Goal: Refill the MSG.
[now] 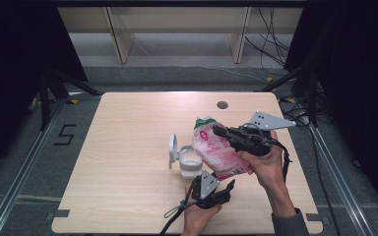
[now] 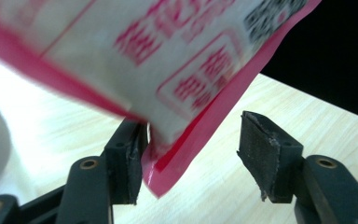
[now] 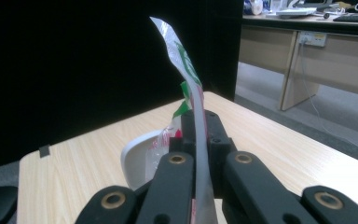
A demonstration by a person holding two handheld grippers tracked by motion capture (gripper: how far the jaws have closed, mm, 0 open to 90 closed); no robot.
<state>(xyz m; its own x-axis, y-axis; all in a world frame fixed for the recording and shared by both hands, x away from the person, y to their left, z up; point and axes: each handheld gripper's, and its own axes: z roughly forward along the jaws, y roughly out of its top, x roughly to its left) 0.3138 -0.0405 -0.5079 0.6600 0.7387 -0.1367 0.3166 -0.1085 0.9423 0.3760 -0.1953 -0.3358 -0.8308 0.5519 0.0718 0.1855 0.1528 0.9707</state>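
High view showing one table [image 1: 128, 147], one pink-printed bag [image 1: 216, 150] hanging above its near right, one white container [image 1: 189, 164] left of it. Right gripper [image 1: 220, 131] clamping the bag; left gripper [image 2: 191, 158] gaping wide, bag corner between jaws.

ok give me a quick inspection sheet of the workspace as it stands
surface: light wooden table, round hole near its far edge.
job's things: pink and white bag held tilted above a white jar; white lid on edge beside the jar.
clutter: nothing seen.
grippers: right tool shut on the bag near its top; left tool open, the bag's bottom corner between its jaws, against one pad.
cables: one trails from each tool; more lie on the floor at far right.
surroundings: black curtains, wooden furniture legs beyond, grey floor.
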